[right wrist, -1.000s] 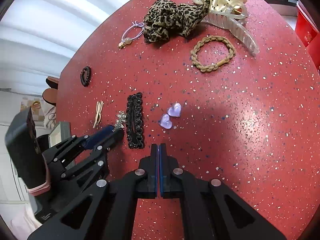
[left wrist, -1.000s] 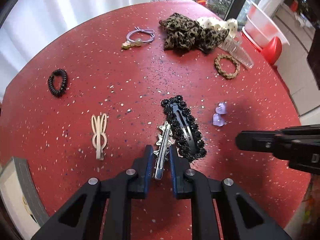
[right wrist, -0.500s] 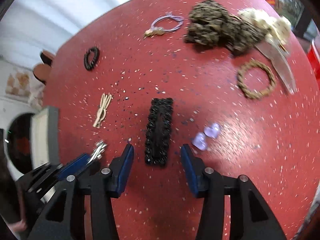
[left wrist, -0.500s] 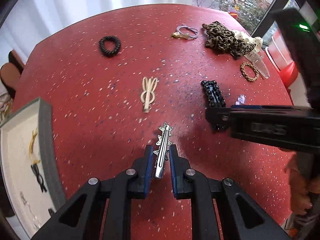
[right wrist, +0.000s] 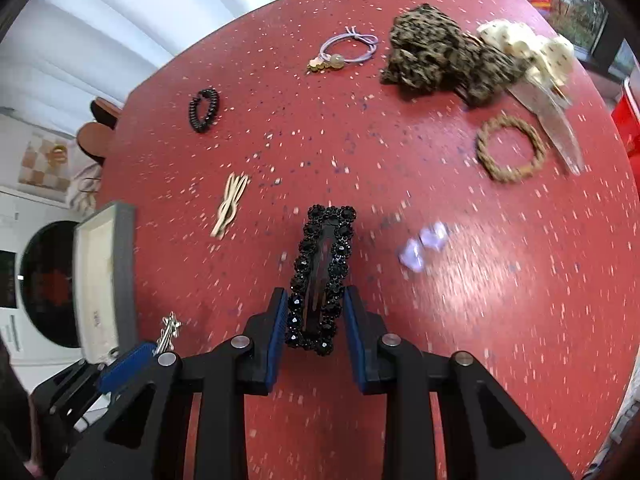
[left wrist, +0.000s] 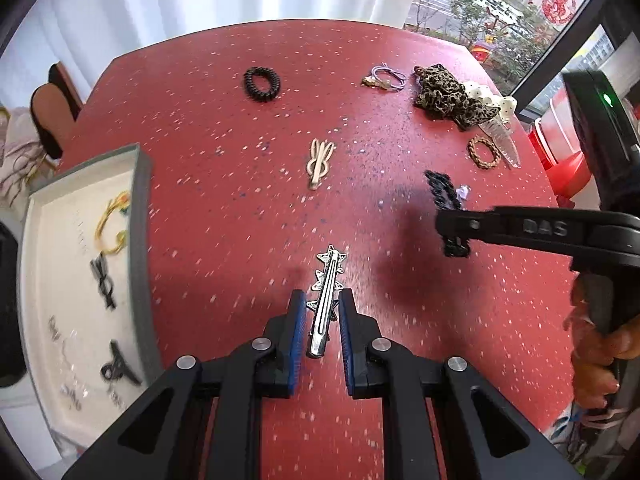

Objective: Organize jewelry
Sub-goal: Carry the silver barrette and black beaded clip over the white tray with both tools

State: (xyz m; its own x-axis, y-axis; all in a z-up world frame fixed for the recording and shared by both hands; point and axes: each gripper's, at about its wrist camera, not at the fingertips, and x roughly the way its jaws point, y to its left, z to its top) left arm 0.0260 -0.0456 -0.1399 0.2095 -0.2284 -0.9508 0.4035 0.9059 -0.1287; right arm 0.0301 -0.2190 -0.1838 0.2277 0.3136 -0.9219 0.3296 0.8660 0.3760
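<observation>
A silver star clip (left wrist: 326, 300) is gripped in the left tongs (left wrist: 323, 320), above the red table (left wrist: 240, 208) and right of the grey tray (left wrist: 140, 240). The tray's contents are blurred and its near end is cut off. The right tongs (right wrist: 314, 320) have just been closing and are clamped on a black beaded clip (right wrist: 322, 276), well right of the tray; in the left view that clip is partly hidden behind the tongs. Two lilac hearts (right wrist: 424, 246) beside it are smeared by motion.
</observation>
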